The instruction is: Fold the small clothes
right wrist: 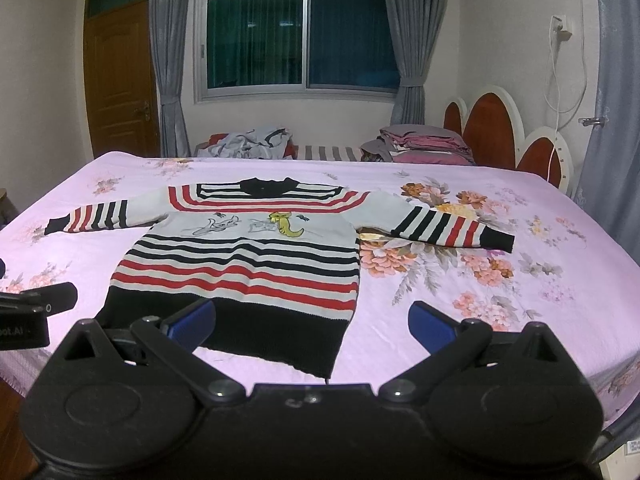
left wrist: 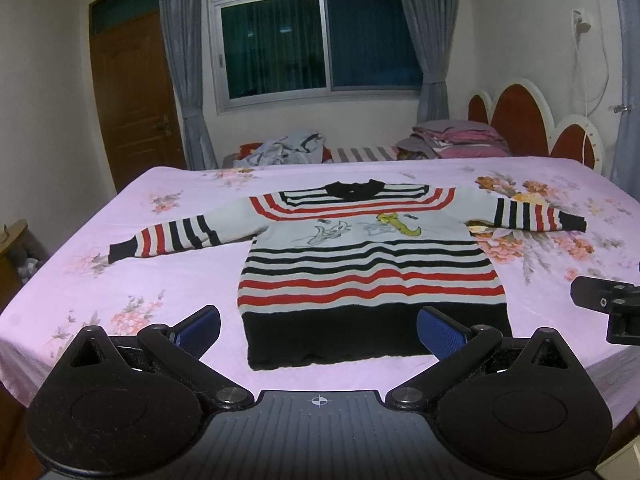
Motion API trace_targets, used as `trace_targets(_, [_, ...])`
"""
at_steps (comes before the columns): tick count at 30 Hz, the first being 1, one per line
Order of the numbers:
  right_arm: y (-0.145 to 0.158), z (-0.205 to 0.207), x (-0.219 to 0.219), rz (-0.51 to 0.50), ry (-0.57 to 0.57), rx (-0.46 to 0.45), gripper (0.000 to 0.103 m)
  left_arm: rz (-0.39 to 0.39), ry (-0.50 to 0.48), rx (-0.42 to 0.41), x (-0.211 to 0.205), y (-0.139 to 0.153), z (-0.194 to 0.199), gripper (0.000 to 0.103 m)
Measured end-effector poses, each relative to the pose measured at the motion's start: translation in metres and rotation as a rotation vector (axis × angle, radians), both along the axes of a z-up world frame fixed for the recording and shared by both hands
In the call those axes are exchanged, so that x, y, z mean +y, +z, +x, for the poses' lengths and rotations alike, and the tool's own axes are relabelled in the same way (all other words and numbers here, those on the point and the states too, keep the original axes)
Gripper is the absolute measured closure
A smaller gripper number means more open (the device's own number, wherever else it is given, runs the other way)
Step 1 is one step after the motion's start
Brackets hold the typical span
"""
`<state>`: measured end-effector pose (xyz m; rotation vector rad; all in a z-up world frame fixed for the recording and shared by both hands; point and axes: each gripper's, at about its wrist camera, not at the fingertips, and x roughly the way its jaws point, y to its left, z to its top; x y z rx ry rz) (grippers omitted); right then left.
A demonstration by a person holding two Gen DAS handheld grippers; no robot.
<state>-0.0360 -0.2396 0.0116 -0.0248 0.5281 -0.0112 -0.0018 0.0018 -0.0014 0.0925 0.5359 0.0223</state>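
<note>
A small striped sweater (left wrist: 360,264) in red, black and grey lies flat on the pink floral bedsheet (left wrist: 160,280), sleeves spread out to both sides, black hem nearest me. It also shows in the right wrist view (right wrist: 248,264). My left gripper (left wrist: 318,330) is open and empty, hovering just in front of the hem. My right gripper (right wrist: 312,326) is open and empty, over the hem's right corner. Each gripper's side shows in the other's view: the right gripper (left wrist: 608,308) and the left gripper (right wrist: 32,312).
The bed's near edge (left wrist: 320,376) runs just below the hem. A heap of clothes (left wrist: 288,148) and folded bedding (left wrist: 456,138) lie at the far side. A red and white headboard (left wrist: 532,124) stands at the right. A door (left wrist: 132,100) and window (left wrist: 316,36) are behind.
</note>
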Motion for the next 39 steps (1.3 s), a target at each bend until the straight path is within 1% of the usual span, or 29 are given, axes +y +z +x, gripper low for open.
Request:
trace_targets(11, [0.0003,-0.0002,0.0010,0.002,0.003,0.001,0.000,0.003,-0.004,-0.002,-0.0043,-0.0035,0.0014,0.000])
trace_targets(17, [-0.0009,-0.0014,0.0004,0.001,0.006,0.002,0.000,0.003,0.000,0.000,0.0019,-0.0006,-0.0005,0.000])
trace_targets(39, [-0.0018,-0.0009,0.0000,0.005,0.008,0.001,0.000,0.013,0.003,-0.007,-0.0007,0.0004,-0.0043,0.000])
